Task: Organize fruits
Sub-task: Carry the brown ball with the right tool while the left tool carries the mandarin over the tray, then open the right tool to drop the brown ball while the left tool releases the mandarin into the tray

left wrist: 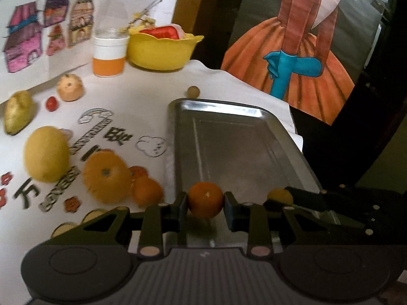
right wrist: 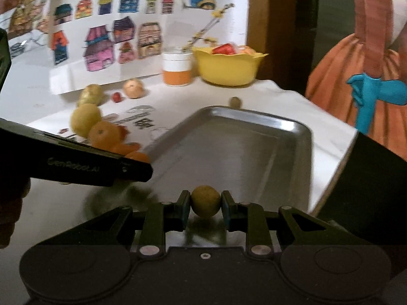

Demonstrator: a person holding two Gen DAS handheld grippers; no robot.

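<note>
My left gripper is shut on a small orange mandarin, held over the near end of the steel tray. My right gripper is shut on a small round yellow-green fruit, also above the tray's near end. In the left wrist view the right gripper's body shows at the right with that yellow fruit. The tray's floor is bare. On the cloth left of the tray lie a lemon, a large orange and two small mandarins.
Further back on the cloth lie a gold-coloured fruit, a small red fruit, a pale round fruit and a small olive ball. A yellow bowl and an orange-and-white jar stand at the back. The table edge runs right of the tray.
</note>
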